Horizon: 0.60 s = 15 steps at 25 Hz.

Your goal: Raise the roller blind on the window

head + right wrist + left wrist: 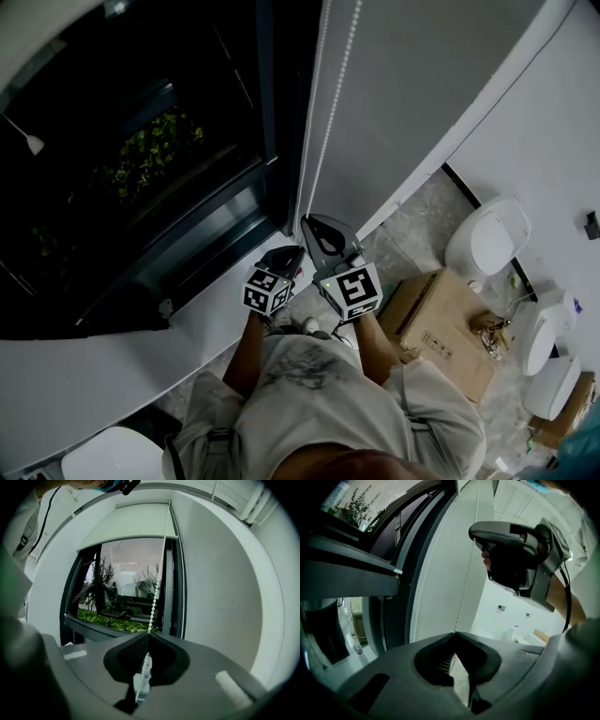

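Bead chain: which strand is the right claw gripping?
The slanting strand; it runs into the shut right claw. The other strand hangs free along the window frame.

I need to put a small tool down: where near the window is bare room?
The white window sill is mostly bare along the dark window frame, left of the person. The left hand-held gripper and right hand-held gripper crowd the white bead chain. The floor at right is crowded: brown cardboard box, white ceramic fixtures.

A storeroom-like room: white toilets [487, 239] and a cardboard box [441, 328] on the floor [412, 220].
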Tool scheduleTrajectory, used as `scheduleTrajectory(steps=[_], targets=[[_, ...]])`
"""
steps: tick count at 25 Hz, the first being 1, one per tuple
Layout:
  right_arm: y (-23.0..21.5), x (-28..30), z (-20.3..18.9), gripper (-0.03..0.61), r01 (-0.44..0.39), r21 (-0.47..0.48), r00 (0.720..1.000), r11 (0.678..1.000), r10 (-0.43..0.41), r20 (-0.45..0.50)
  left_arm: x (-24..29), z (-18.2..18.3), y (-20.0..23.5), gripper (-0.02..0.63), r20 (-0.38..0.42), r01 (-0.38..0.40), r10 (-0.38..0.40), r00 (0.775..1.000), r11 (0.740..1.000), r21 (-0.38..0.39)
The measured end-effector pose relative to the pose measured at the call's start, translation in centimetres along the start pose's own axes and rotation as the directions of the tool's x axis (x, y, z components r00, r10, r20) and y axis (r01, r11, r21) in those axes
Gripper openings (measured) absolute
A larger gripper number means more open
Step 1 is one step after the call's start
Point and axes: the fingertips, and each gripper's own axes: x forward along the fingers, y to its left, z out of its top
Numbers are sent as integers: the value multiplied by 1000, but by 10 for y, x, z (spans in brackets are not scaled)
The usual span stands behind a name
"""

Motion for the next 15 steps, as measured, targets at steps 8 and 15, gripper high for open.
scheduleTrajectory(steps=[8,15], targets=[[-1,0,0,11,-3,-7,1000,1000,3,2,-5,-3,-10,14,-32,22,-21,999,999,32],[-4,0,-1,11,-4,-9,1000,1000,4,5,-30,42,-19,74,22,29,-30,999,997,68]])
